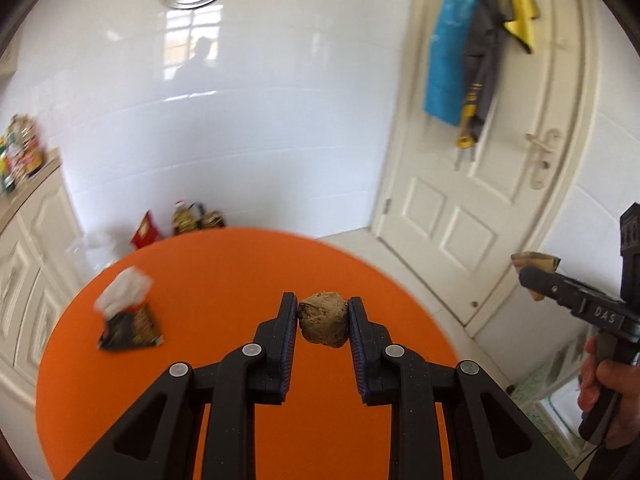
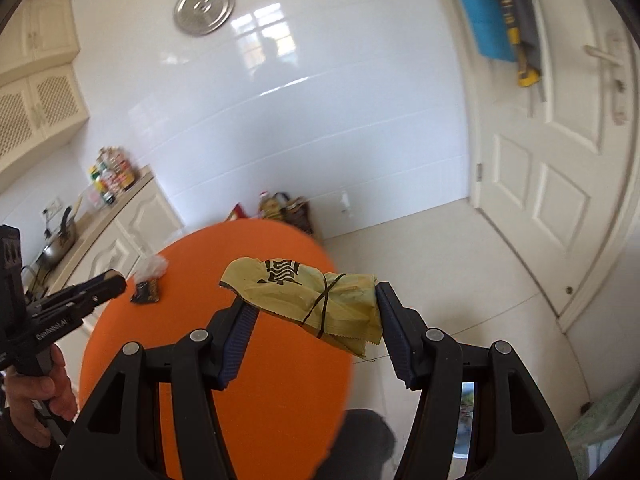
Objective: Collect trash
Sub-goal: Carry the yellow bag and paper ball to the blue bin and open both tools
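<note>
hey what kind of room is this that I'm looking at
Most likely a home kitchen. A counter with cream cabinets carries a pan and packaged groceries, the wall is glossy white tile, and aprons hang on the panelled door beside a round orange table.

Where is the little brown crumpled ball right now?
In the left wrist view, the brown crumpled paper ball sits pinched between the left gripper fingers, above the round orange table.
</note>
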Demonstrator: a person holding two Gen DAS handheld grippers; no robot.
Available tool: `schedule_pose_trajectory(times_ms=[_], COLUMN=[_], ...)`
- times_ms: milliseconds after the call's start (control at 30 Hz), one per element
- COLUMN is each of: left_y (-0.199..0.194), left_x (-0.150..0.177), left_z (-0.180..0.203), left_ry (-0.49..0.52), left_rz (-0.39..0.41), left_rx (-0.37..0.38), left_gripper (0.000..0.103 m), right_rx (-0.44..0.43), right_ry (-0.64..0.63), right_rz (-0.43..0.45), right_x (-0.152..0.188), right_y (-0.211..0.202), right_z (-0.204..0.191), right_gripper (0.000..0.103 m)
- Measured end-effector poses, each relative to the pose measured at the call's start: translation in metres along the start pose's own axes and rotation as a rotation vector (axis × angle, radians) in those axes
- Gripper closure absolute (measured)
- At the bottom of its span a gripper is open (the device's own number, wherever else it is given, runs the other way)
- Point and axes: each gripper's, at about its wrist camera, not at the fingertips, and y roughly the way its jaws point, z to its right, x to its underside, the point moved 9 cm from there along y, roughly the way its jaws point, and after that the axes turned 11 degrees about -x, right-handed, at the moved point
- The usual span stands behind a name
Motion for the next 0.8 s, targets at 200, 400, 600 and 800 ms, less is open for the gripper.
schedule_pose_trajectory(times_ms=[200,400,600,800], left_y=[0.001,0.023,0.066,0.122], left_x=[-0.031,-0.034,-0.008,0.035], left_z=[0.091,0.182,0.266,0.323], left_ry=[0.1,0.188,0.269,0.348], left_rz=[0.049,0.01,-0.14,-0.322], left_rx=[0.151,0.293,0.429,0.473], left_gripper=[0.082,0.082,0.082,0.082], right_rx=[0.146,0.277,0.34,0.342], right_ry=[0.064,0.15,0.258,0.402], right_rz=[0.086,0.14,0.119,0.046], right_x=[-0.004,0.005,0.03,0.075], right_y=[-0.074,-0.13,-0.143,-0.115], right_z=[0.062,0.124,0.181,0.236], right_gripper=[0.043,0.043,0.043,0.043])
